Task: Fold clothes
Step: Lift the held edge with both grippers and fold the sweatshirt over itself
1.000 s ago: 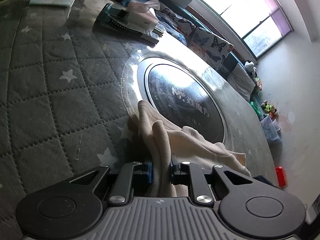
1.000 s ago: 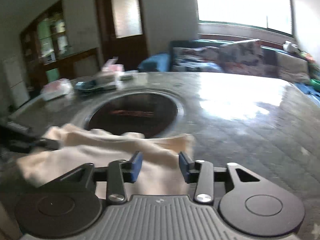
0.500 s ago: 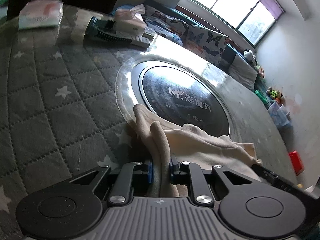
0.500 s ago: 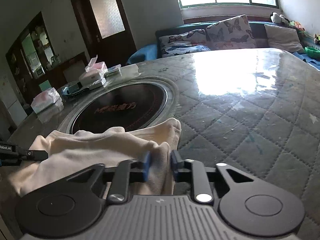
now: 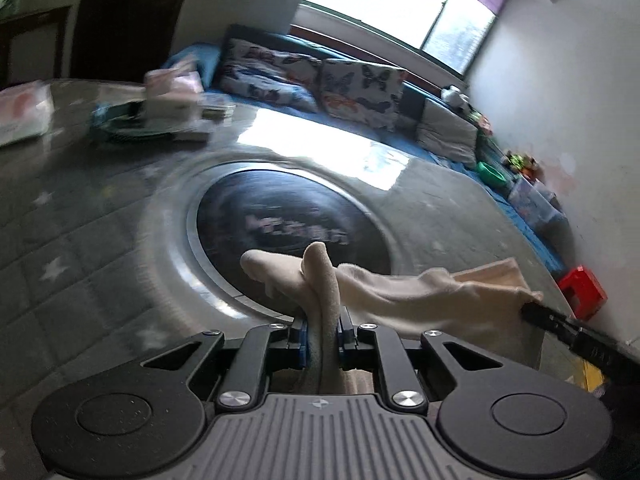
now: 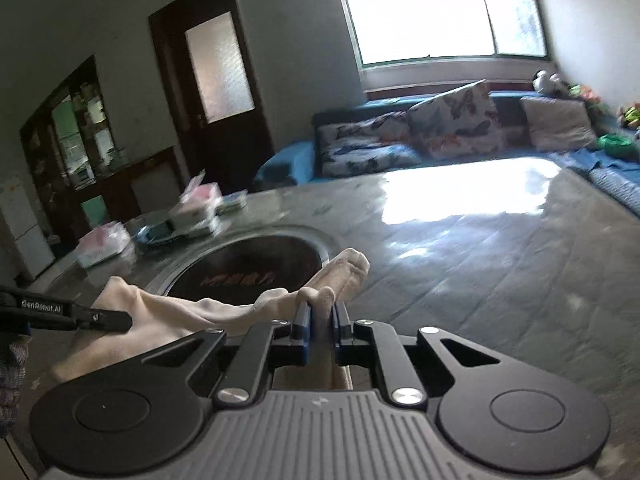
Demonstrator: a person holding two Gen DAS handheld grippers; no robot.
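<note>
A cream cloth garment (image 5: pixel 420 292) hangs stretched between my two grippers, lifted above the table. My left gripper (image 5: pixel 323 330) is shut on one bunched edge of it. My right gripper (image 6: pixel 321 326) is shut on the other edge (image 6: pixel 332 276). The garment also shows in the right wrist view (image 6: pixel 180 316), sagging toward the left gripper's arm (image 6: pixel 68 314). The right gripper's arm (image 5: pixel 576 336) shows at the far right of the left wrist view. Most of the garment's lower part is hidden behind the gripper bodies.
The table (image 6: pixel 500 264) has a grey quilted star-pattern cover under glossy plastic and a round black hotplate (image 5: pixel 288 220) in a metal ring. Tissue boxes and packets (image 6: pixel 196 208) lie at its far left. A blue sofa with butterfly cushions (image 6: pixel 440 136) stands behind. A red stool (image 5: pixel 582 290) sits on the floor.
The right gripper closed from open onto the garment's edge. Both grippers then rose, lifting the garment off the table so it hangs between them.
</note>
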